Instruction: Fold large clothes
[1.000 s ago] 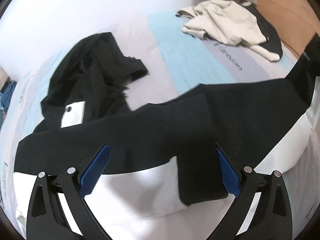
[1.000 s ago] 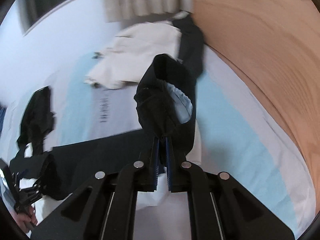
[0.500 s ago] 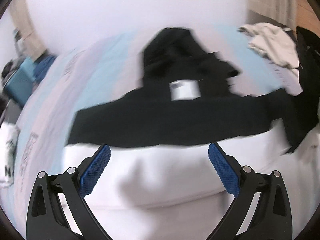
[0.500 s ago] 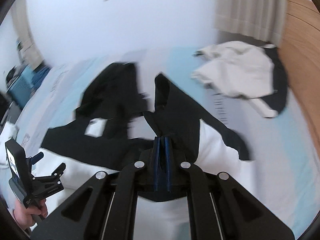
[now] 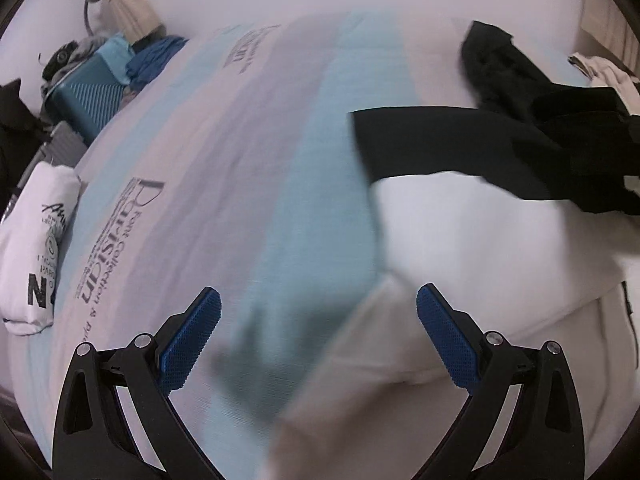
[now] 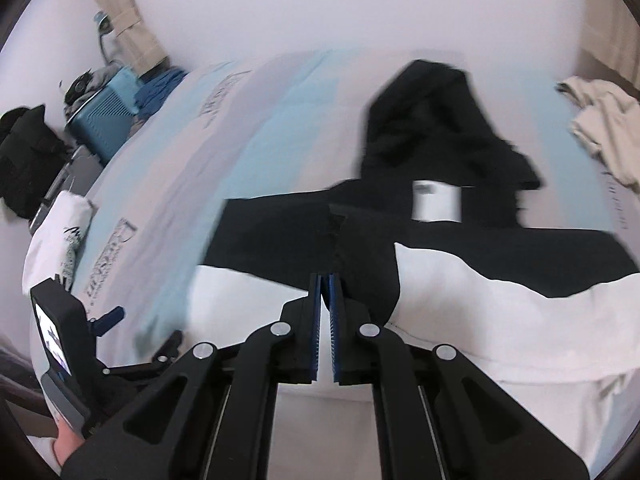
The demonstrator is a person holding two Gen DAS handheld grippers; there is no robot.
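**Student:** While the black-and-white garment (image 6: 460, 304) lies spread across the bed (image 6: 168, 184), what does each claw have hold of?

**Instructor:** Right wrist view: the right claw (image 6: 325, 280) has its blue pads pressed almost together on a black fold of the garment, likely a sleeve, which rises from between the tips. Left wrist view: the left claw (image 5: 318, 336) stands wide apart and holds nothing; blurred bed cover and a white edge of the garment lie beneath it.

**Student:** Where does the garment sit relative to the other things?

**Instructor:** It occupies the near part of the bed. A second black garment (image 6: 436, 120) lies crumpled just behind it, a cream one (image 6: 600, 128) near the far right edge, and a folded white printed shirt (image 5: 34, 240) at the left edge, well apart. A blue suitcase (image 5: 86, 96) stands beyond the bed's left side.

**Student:** How is the cloth likely to handle?

**Instructor:** Judged from its drape, it is soft, limp and fairly light, though bulky. It will sag and trail from any single hold, and a thin pinch may slip. Hems, cuffs and shoulder seams offer doubled cloth, so they seem the safer places to grip; the free left claw would probably do best at the white hem edge nearest it.
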